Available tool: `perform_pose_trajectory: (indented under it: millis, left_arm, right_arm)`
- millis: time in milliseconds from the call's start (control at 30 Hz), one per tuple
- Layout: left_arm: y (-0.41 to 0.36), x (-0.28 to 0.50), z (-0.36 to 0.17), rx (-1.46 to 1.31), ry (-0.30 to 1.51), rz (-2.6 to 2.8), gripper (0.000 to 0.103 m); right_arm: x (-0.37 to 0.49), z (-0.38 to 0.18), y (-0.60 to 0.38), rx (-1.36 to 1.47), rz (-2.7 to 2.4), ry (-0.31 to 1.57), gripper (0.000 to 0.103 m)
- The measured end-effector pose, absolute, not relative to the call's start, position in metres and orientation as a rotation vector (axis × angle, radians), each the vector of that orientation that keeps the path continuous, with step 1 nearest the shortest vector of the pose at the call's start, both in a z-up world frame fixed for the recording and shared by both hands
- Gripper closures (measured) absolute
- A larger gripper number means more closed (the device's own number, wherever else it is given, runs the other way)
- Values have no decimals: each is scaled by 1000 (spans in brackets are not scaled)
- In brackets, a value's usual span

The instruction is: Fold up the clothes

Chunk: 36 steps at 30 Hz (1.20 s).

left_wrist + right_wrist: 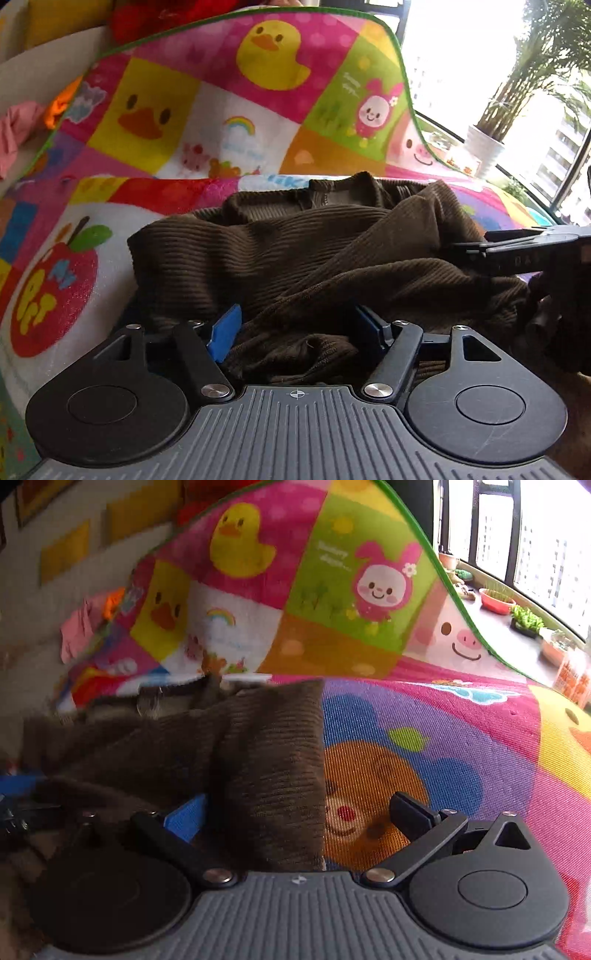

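A dark brown ribbed sweater [295, 251] lies bunched on a colourful cartoon play mat [74, 266]. My left gripper [299, 328] is open, its blue-padded fingers [225, 332] standing either side of a fold of the sweater. In the right wrist view the sweater [258, 775] covers the left half of the mat [461, 746]. My right gripper [295, 812] is open, wide apart, with the sweater's edge lying between its fingers [184, 818]. The right gripper also shows at the right edge of the left wrist view [524, 251], over the sweater.
The mat's far end [314, 576] curls up against the wall. Pink and orange clothes [22, 133] lie at the left. A potted plant [487, 147] and trays of plants [517, 616] stand on the window ledge at the right.
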<state>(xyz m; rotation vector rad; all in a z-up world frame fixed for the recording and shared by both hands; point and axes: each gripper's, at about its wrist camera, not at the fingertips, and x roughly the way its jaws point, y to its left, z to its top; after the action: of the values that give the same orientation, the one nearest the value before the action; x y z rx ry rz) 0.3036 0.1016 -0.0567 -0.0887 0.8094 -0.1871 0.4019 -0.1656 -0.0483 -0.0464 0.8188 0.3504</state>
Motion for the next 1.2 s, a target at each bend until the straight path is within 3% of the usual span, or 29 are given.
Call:
perform_pose_trajectory:
  millis: [300, 500, 667, 833, 933, 967, 1000, 1033, 1067, 1100, 1200]
  left_arm:
    - [112, 305, -51, -163, 803, -214, 24]
    - [176, 298, -20, -340, 721, -162, 21]
    - [216, 322, -47, -482, 817, -104, 24]
    - [196, 333, -56, -453, 795, -139, 23]
    - [177, 336, -60, -383, 770, -134, 23]
    - [169, 335, -60, -338, 760, -128, 26]
    - [162, 334, -61, -294, 750, -123, 42]
    - [162, 334, -61, -318, 757, -132, 52]
    - [166, 333, -59, -353, 765, -128, 71]
    - [170, 331, -56, -381, 770, -128, 85]
    - [174, 313, -32, -391, 734, -165, 91]
  right_arm:
    - [404, -48, -165, -71, 377, 822, 0]
    - [425, -31, -173, -23, 393, 767, 2]
    - [443, -17, -179, 17, 407, 721, 26]
    - [477, -38, -167, 79, 390, 761, 26]
    - [478, -48, -155, 87, 408, 789, 47]
    - [475, -48, -152, 69, 422, 790, 62]
    - [472, -47, -149, 55, 435, 794, 69]
    - [468, -45, -147, 51, 446, 799, 83]
    - [464, -41, -148, 53, 457, 801, 90]
    - [459, -36, -149, 55, 468, 795, 91]
    - [433, -8, -157, 41, 514, 726, 93]
